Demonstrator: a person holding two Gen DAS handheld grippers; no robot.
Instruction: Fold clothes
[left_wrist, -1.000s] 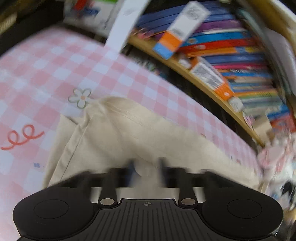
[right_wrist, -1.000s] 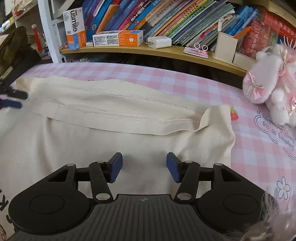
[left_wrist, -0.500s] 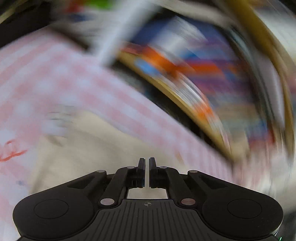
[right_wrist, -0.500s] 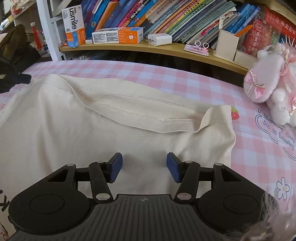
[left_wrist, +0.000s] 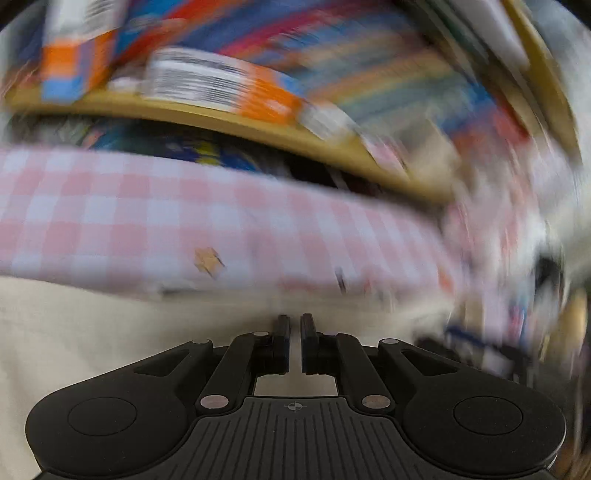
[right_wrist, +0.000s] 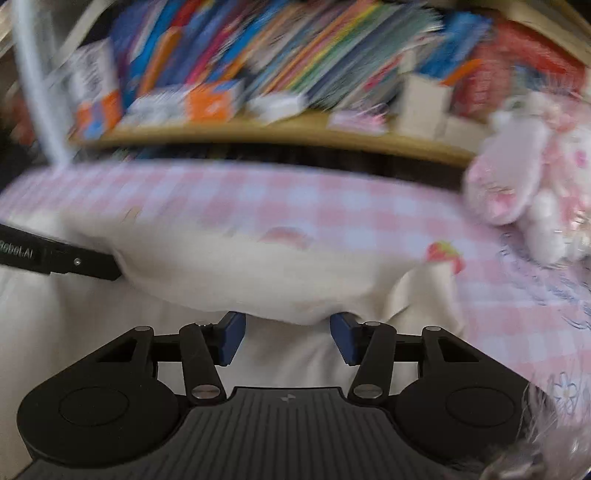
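A cream garment (right_wrist: 240, 266) lies on the pink checked tablecloth (right_wrist: 332, 206). One flap of it is lifted and doubled over, and its edge hangs just in front of my right gripper (right_wrist: 288, 332), which is open above the cloth with nothing between its fingers. My left gripper (right_wrist: 114, 266) enters the right wrist view from the left, gripping that flap. In the blurred left wrist view, my left gripper (left_wrist: 294, 325) is shut, with a thin strip of cream garment (left_wrist: 110, 332) between its pads.
A wooden shelf (right_wrist: 295, 133) with books and boxes runs along the far edge of the table. A pink and white plush toy (right_wrist: 528, 184) sits at the right. The tablecloth (left_wrist: 147, 221) beyond the garment is bare.
My left gripper shut on the garment's far edge and pulled it over toward my right gripper, which stayed open. Both views have become blurred with motion.
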